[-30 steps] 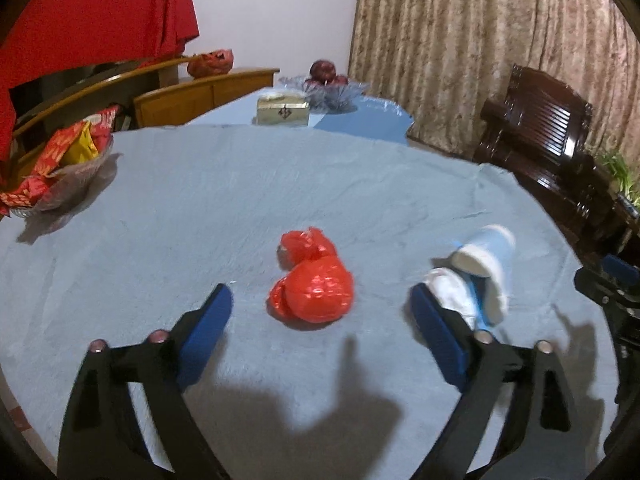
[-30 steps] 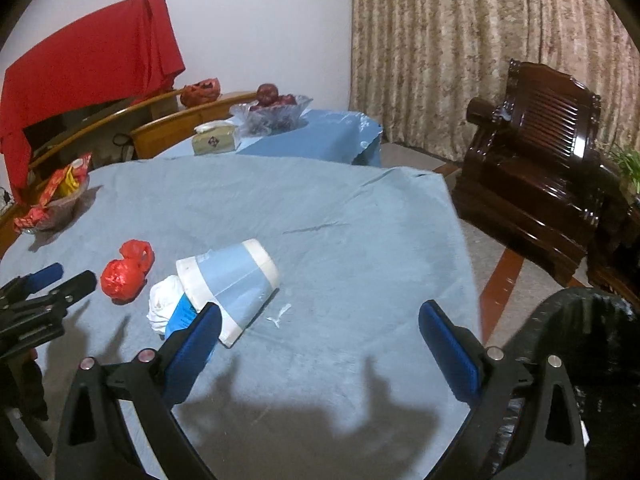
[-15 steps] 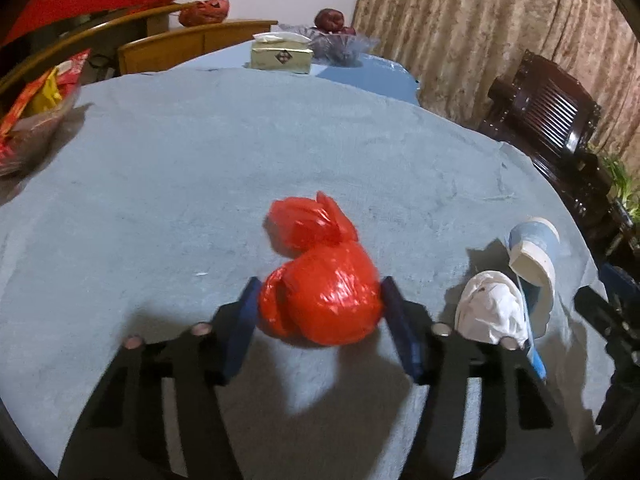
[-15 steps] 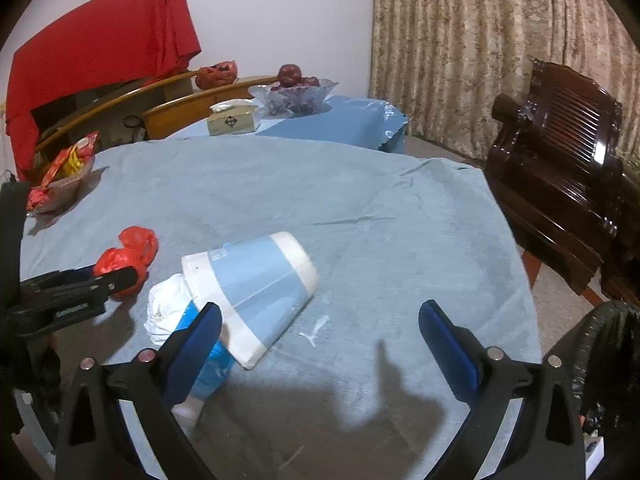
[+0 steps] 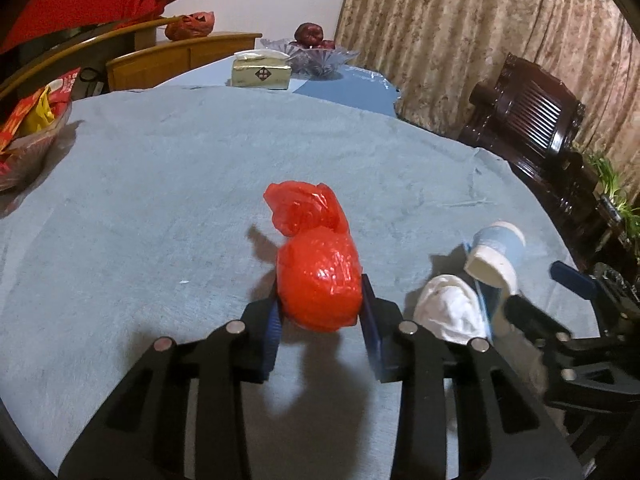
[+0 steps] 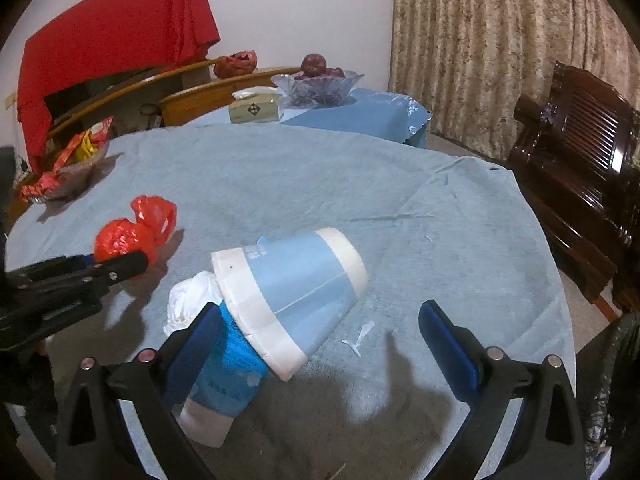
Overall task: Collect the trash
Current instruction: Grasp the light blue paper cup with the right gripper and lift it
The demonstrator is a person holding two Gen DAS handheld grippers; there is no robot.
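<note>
Since a second ago the left gripper (image 5: pixel 322 312) has gone from wide apart, with the red bag (image 5: pixel 318 276) lying loose ahead of it, to jaws drawn in on either side of that bag; jaws closing now, blue pads (image 5: pixel 370 320) against the bag's round lower lump, so clamped on it; the bag's twisted top pokes out past the fingertips toward the table's far edge. Over the same second the right gripper (image 6: pixel 320 332) has come nearer the paper cup (image 6: pixel 294 292), which now fills more of its view; its jaws are as wide apart as before, nothing pinched.

Pose: both grippers tilted down toward the table (image 5: pixel 160 200) from its near edge; left one seen side-on at the left of the right wrist view, fingers level over the cloth.

Where things lie: red bag toward the middle of the blue-grey cloth, on the near side; cup on its side just right of it, toward the table's right edge, rim facing the near edge; it lies between the right gripper's pads, nearer the left pad (image 6: pixel 196 344), touching unclear; white crumpled tissue (image 6: pixel 190 300) and a blue packet (image 6: pixel 228 376) at the cup's mouth, partly behind that left pad; small white scrap (image 6: pixel 358 338) on the cloth just right of the cup; black bin bag (image 6: pixel 612 380) off the table's right edge; snack bowl (image 5: pixel 28 140) at the far left edge.
</note>
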